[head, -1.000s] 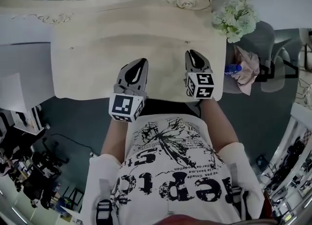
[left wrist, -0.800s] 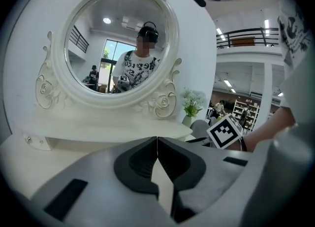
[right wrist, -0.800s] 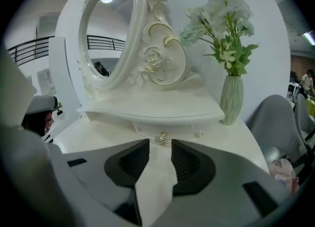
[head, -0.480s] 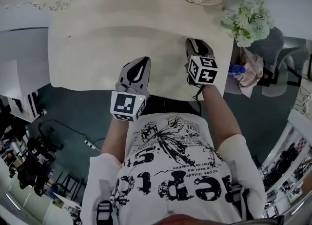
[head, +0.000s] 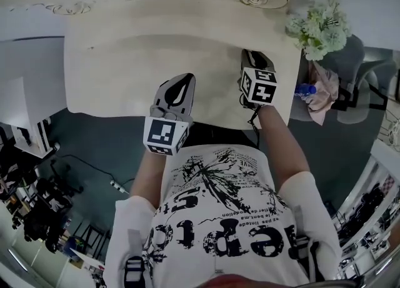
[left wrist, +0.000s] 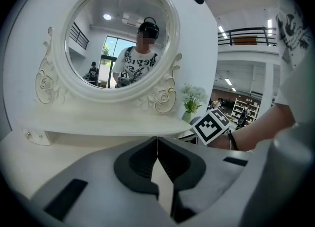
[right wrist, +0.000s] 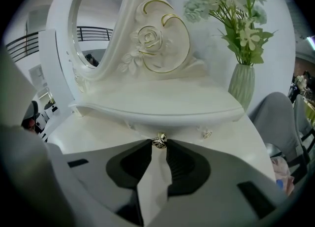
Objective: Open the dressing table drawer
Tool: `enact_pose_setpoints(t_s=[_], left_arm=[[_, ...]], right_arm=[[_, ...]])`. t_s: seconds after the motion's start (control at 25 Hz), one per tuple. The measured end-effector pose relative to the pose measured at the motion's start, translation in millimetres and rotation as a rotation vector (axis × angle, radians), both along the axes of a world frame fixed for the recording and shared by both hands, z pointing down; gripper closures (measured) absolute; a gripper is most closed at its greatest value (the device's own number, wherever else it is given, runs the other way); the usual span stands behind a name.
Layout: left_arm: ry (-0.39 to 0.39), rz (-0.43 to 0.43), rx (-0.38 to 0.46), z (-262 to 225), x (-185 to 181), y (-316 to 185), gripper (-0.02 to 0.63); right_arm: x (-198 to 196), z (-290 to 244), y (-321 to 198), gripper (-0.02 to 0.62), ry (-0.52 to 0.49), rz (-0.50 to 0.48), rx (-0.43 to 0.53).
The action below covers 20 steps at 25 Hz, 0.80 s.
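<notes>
- White dressing table (head: pixel 112 62) fills the upper head view. A person stands at its front edge with both forearms reaching over the top.
- On the table's right side, the right gripper (right wrist: pixel 159 146) tilts steeply down toward the back. Its jaws are closing, and the tips sit against either side of a small gold knob (right wrist: pixel 159 140).
- This knob is on the drawer (right wrist: pixel 184 131), a shallow front tucked under the shelf (right wrist: pixel 157 105) and not pulled out.
- Over the front middle of the top, the left gripper (left wrist: pixel 157 145) tilts gently down. Its jaws are pressed together with nothing between them.
- Only the right gripper view shows the knob; in the head view the gripper's body covers it.
- Only the left gripper view shows the round mirror (left wrist: pixel 118 39) face on. The right gripper's marker cube (left wrist: pixel 212 126) shows low on the right.
- Beyond the right gripper, flowers (head: pixel 315 27) in a vase (right wrist: pixel 241 90) stand at the far right corner.
</notes>
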<state>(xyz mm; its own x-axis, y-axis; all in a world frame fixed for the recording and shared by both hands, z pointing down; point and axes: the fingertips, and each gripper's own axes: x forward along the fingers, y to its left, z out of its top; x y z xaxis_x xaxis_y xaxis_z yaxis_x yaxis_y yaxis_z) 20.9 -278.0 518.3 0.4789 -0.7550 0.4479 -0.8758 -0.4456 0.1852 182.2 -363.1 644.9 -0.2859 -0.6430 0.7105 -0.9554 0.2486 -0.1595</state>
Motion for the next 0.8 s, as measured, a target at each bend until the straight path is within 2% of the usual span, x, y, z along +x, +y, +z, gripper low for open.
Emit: enact_pose_setpoints(t_s=[0.8], left_arm=[[0.009,0.056,0.001,-4,3,9,0.586]], right_arm=[[-4,2,54,0.491,-0.013,0.014,-0.03]])
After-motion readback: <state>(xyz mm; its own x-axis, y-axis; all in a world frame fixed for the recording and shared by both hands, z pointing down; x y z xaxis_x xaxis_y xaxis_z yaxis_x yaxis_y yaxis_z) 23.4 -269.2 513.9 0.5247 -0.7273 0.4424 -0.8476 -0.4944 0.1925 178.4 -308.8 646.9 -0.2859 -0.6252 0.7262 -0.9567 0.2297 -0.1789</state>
